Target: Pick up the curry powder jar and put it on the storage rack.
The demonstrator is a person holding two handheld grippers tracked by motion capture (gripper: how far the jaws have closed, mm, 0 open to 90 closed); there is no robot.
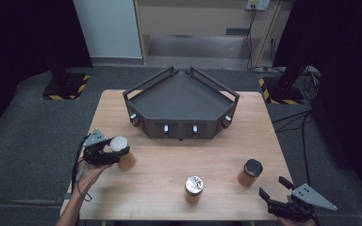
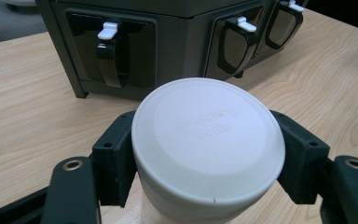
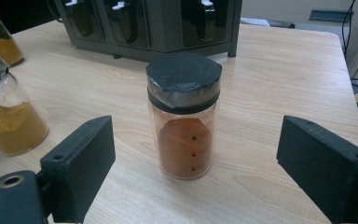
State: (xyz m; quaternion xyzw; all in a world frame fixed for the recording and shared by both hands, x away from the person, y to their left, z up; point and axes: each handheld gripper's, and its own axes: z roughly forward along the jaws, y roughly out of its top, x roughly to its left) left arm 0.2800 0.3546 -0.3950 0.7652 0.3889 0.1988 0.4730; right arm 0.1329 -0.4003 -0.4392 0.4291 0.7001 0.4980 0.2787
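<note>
Left gripper (image 1: 115, 155) low at table's left edge, jaws clamped on white-lidded jar (image 1: 121, 153) (orange powder inside); right gripper (image 1: 274, 188) jaws wide, black-lidded jar (image 1: 250, 173) just ahead.

A dark wedge-shaped spice rack (image 1: 181, 101) sits at twelve o'clock on the wooden table (image 1: 226, 155). A silver-lidded jar (image 1: 193, 188) of yellowish powder stands at six o'clock, apart from the rack. Grey carpet (image 1: 23, 127) surrounds the table.

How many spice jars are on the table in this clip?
3. The white-lidded jar is at the left, clamped in the left tongs; the silver-lidded jar stands at the front middle; the black-lidded jar stands right, before the open right tongs.
</note>
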